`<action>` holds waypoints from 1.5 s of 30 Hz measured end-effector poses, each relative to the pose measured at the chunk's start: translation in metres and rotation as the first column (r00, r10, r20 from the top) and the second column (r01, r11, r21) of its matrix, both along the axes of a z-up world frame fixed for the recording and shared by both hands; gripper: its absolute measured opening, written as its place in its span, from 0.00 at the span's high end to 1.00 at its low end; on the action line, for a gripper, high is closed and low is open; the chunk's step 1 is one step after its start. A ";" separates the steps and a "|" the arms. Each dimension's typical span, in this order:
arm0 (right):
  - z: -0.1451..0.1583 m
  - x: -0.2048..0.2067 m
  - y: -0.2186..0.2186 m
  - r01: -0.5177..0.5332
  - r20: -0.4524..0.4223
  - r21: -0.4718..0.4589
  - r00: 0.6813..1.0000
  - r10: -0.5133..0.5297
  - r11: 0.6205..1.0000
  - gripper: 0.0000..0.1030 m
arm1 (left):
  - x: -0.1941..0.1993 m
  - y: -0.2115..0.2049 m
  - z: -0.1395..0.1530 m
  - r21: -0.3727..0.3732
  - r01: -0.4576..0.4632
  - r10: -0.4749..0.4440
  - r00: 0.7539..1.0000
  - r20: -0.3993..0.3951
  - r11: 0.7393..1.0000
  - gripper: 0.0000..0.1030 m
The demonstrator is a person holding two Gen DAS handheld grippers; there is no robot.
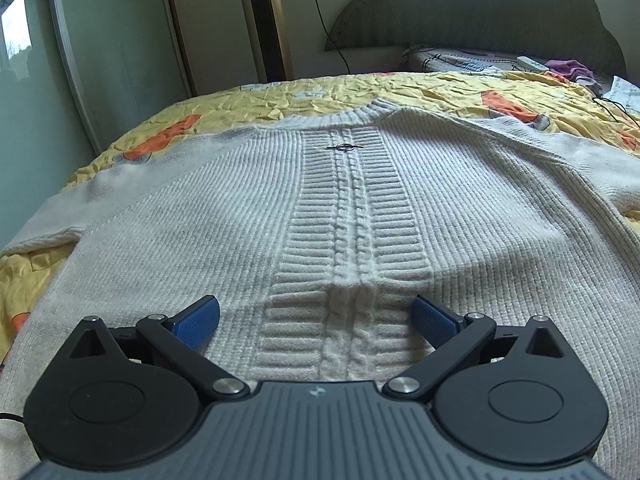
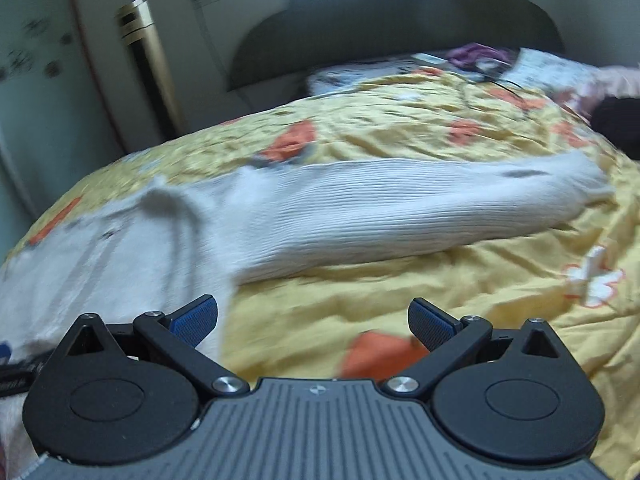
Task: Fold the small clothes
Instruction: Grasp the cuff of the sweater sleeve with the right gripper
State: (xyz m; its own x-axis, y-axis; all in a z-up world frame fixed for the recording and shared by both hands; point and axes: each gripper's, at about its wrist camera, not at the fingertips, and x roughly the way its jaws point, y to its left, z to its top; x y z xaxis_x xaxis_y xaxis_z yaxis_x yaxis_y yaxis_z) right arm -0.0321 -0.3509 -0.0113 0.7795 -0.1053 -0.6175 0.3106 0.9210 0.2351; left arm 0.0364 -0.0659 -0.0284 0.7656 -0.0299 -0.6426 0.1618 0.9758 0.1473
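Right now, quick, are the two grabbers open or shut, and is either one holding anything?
Left gripper: open, holding nothing, above the sweater.
Right gripper: open, holding nothing, over the bedspread.

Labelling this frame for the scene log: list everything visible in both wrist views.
White ribbed knit sweater: 1, white, spread flat on the bed, sleeve stretched out.
Yellow bedsheet with orange flowers: 1, covering the bed.
Dark scalloped headboard: 1, grey, far end.
Gold tower fan: 1, by the wall.
Purple cloth: 1, near the pillows.
White remote: 1, beside it.
Black cable: 1, far right.
Left gripper: fingers open, over the sweater.
Right gripper: fingers open, over the sheet.
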 end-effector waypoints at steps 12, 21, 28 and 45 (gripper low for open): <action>-0.040 -0.020 -0.172 0.302 0.141 0.393 0.913 -0.382 0.868 0.10 | 0.000 0.001 -0.006 -0.021 -0.001 0.001 1.000 0.007 1.000 0.00; -0.057 -0.003 -0.251 0.395 0.194 0.528 0.806 -0.559 0.752 0.30 | -0.002 -0.003 -0.008 -0.012 -0.007 0.007 1.000 0.017 1.000 0.00; -0.052 0.000 -0.254 0.456 0.134 0.525 0.790 -0.599 0.719 0.81 | 0.003 -0.001 0.006 0.006 0.024 -0.025 0.999 0.022 1.000 0.00; 0.038 0.056 -0.119 0.112 0.248 0.423 0.940 -0.234 0.899 0.83 | 0.031 0.041 0.009 -0.003 -0.049 0.049 0.999 0.024 0.999 0.00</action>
State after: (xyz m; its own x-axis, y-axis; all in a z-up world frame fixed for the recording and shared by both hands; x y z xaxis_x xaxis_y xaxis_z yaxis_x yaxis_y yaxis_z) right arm 0.0240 -0.4699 0.0269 0.9196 -0.0483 -0.3898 0.3197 0.6687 0.6713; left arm 0.0675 -0.0251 -0.0193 0.7812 0.0061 -0.6243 0.1104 0.9828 0.1478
